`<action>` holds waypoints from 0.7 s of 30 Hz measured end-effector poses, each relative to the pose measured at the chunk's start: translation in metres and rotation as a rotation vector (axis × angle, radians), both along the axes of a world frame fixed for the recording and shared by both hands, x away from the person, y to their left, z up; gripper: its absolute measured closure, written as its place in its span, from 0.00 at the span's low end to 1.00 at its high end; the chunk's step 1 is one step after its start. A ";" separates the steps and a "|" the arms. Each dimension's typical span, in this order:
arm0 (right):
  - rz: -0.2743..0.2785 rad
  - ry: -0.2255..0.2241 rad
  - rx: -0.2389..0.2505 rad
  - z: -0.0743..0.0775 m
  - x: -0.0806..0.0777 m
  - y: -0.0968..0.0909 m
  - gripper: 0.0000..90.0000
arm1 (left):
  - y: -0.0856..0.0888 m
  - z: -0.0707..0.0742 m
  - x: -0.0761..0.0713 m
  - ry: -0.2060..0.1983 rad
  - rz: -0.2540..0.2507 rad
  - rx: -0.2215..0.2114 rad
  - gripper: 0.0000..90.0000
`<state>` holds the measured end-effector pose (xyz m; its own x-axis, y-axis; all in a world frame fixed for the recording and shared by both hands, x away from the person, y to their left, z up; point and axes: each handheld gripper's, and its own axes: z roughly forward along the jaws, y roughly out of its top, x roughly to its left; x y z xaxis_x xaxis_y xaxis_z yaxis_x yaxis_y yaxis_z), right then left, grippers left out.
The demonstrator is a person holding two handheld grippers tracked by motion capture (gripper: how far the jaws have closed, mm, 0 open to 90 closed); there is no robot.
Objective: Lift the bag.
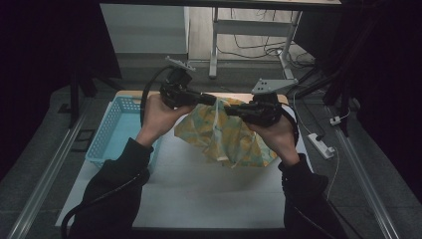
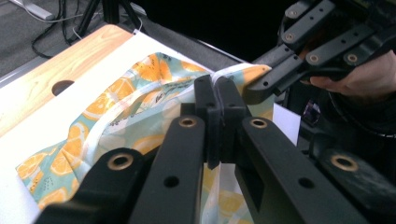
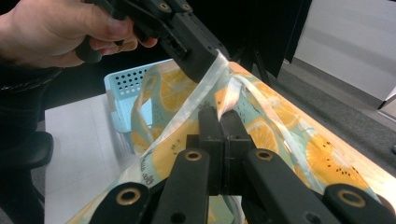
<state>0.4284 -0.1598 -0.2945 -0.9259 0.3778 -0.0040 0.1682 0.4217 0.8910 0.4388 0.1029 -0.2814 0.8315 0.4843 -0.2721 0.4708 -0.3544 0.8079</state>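
A cloth printed with orange slices on pale teal [image 1: 226, 137] hangs above the white table top, held up by its top edge between both grippers. My left gripper [image 1: 213, 99] is shut on the cloth's upper edge; in the left gripper view its jaws [image 2: 215, 86] meet on the fabric [image 2: 116, 100]. My right gripper [image 1: 228, 109] faces it from the right, shut on the same edge a short way along; its own view shows the jaws [image 3: 220, 116] pinching the cloth [image 3: 280, 135]. The two gripper tips nearly touch.
A light blue perforated basket [image 1: 115, 129] stands on the table's left side, seen behind the cloth as the basket [image 3: 130, 84]. The table's far strip is bare wood with a round hole [image 2: 62, 86]. A power strip [image 1: 321, 145] lies on the floor at the right.
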 end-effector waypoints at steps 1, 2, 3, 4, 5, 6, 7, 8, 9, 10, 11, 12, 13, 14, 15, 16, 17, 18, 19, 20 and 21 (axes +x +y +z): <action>-0.003 -0.001 -0.003 0.003 0.000 0.001 1.00 | 0.001 0.003 0.001 -0.004 0.006 0.000 0.99; -0.005 -0.002 -0.008 0.006 0.001 0.003 1.00 | 0.001 0.006 0.002 -0.004 0.008 -0.003 0.99; -0.008 -0.006 -0.014 0.009 0.002 0.004 1.00 | 0.002 0.009 0.003 -0.005 0.013 -0.003 0.99; -0.011 -0.011 -0.019 0.012 0.003 0.005 1.00 | 0.002 0.012 0.004 -0.009 0.020 -0.003 0.99; -0.014 -0.013 -0.021 0.015 0.004 0.006 1.00 | 0.003 0.015 0.005 -0.014 0.025 -0.001 0.99; -0.018 -0.016 -0.023 0.018 0.005 0.007 1.00 | 0.003 0.018 0.006 -0.021 0.031 0.003 0.99; -0.021 -0.018 -0.023 0.021 0.006 0.007 1.00 | 0.005 0.021 0.007 -0.030 0.041 0.002 0.99; -0.023 -0.021 -0.025 0.024 0.007 0.008 1.00 | 0.007 0.023 0.009 -0.030 0.050 -0.006 0.99; -0.024 -0.021 -0.023 0.027 0.008 0.009 1.00 | 0.008 0.026 0.010 -0.031 0.054 -0.012 0.99; -0.026 -0.023 -0.022 0.030 0.009 0.009 1.00 | 0.010 0.028 0.011 -0.038 0.059 -0.015 0.99; -0.027 -0.022 -0.018 0.032 0.009 0.009 1.00 | 0.011 0.031 0.011 -0.042 0.062 -0.018 0.99; -0.027 -0.024 -0.017 0.035 0.009 0.010 1.00 | 0.011 0.033 0.011 -0.045 0.062 -0.019 0.99; -0.026 -0.027 -0.015 0.038 0.009 0.010 1.00 | 0.012 0.035 0.010 -0.051 0.064 -0.020 0.99; -0.028 -0.031 -0.015 0.040 0.009 0.011 1.00 | 0.012 0.038 0.009 -0.062 0.067 -0.018 0.99; -0.030 -0.037 -0.014 0.043 0.009 0.011 1.00 | 0.013 0.040 0.009 -0.069 0.070 -0.020 0.99; -0.033 -0.042 -0.016 0.046 0.009 0.011 1.00 | 0.014 0.043 0.009 -0.073 0.074 -0.025 0.99; -0.036 -0.047 -0.016 0.048 0.010 0.012 1.00 | 0.015 0.045 0.008 -0.078 0.077 -0.029 0.99; -0.038 -0.051 -0.016 0.051 0.010 0.012 1.00 | 0.016 0.047 0.007 -0.084 0.077 -0.035 0.99; -0.039 -0.054 -0.016 0.053 0.009 0.013 1.00 | 0.017 0.050 0.007 -0.092 0.078 -0.038 0.99; -0.038 -0.057 -0.013 0.055 0.009 0.013 1.00 | 0.018 0.053 0.005 -0.101 0.082 -0.042 0.99; -0.039 -0.062 -0.013 0.056 0.008 0.013 1.00 | 0.020 0.056 0.004 -0.112 0.085 -0.053 0.99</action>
<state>0.4367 -0.1464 -0.2382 -0.9081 0.4135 -0.0661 0.1296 0.4277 0.8946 0.4431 0.1230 -0.2256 0.8150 0.5413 -0.2066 0.4027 -0.2728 0.8737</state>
